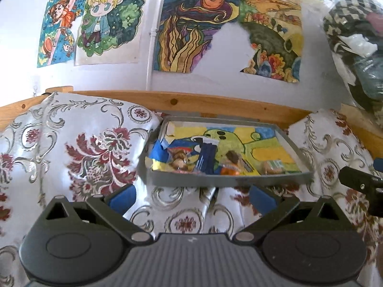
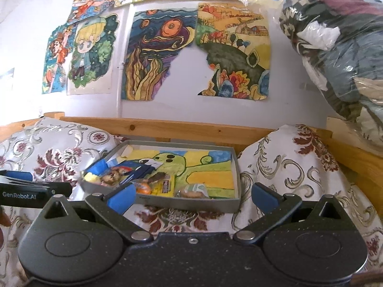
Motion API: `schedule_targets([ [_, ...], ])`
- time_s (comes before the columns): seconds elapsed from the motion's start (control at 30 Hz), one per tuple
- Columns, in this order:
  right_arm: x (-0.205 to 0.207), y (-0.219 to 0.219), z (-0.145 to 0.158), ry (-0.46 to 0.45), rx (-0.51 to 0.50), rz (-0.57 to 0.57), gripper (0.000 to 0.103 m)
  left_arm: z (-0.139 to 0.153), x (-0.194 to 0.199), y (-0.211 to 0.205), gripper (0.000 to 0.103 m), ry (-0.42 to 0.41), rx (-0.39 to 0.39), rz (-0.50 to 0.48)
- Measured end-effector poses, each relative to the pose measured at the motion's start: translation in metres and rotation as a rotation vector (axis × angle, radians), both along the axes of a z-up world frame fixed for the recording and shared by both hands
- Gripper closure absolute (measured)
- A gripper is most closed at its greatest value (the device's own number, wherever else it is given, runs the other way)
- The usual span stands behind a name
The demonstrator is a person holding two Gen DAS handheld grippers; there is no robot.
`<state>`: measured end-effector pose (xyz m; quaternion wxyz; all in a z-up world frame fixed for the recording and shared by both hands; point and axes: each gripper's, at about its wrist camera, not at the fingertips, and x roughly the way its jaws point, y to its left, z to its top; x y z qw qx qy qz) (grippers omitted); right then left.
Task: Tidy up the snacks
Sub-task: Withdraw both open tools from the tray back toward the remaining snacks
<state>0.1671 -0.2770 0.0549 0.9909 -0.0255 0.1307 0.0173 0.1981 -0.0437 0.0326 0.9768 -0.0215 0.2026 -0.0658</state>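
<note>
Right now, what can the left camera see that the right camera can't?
Only the left camera shows the right gripper poking in from the side. Only the right camera shows the left gripper with writing on it, and more of the clothes bag. Both show the grey tray of snacks, the flowery pillows, the wooden rail and the wall drawings.

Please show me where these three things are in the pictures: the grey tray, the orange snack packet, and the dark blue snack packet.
grey tray [image 2: 191, 204]: right wrist view, on its near wall.
orange snack packet [image 1: 229, 169]: left wrist view, on the packet's middle.
dark blue snack packet [image 1: 207, 156]: left wrist view, on the packet's middle.
</note>
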Motion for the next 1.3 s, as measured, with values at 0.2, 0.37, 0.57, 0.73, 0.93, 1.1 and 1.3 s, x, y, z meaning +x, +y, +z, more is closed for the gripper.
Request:
schedule_targets([
  [0.2,-0.036,0.000,-0.005,-0.008,0.001,-0.013,0.001,-0.003,-0.034,0.002,0.001,-0.012,0.026,-0.004],
  [0.37,-0.060,-0.002,-0.012,0.022,0.011,-0.024,0.001,-0.011,-0.056,0.005,0.001,0.011,0.043,0.001],
  [0.57,-0.082,-0.001,-0.020,0.119,0.028,-0.007,0.001,-0.024,-0.082,0.009,0.001,0.061,0.061,0.029],
  [0.73,-0.097,0.001,-0.028,0.168,0.042,0.027,0.001,-0.034,-0.102,0.013,0.001,0.101,0.078,0.042],
  [0.93,-0.096,0.011,-0.039,0.237,0.014,0.070,0.001,-0.046,-0.111,0.020,0.001,0.158,0.095,0.066],
  [1.1,-0.092,0.022,-0.050,0.311,0.011,0.115,0.001,-0.056,-0.114,0.023,0.001,0.206,0.117,0.084],
  [1.3,-0.090,0.028,-0.057,0.370,0.026,0.152,0.001,-0.067,-0.117,0.024,0.001,0.261,0.139,0.083],
])
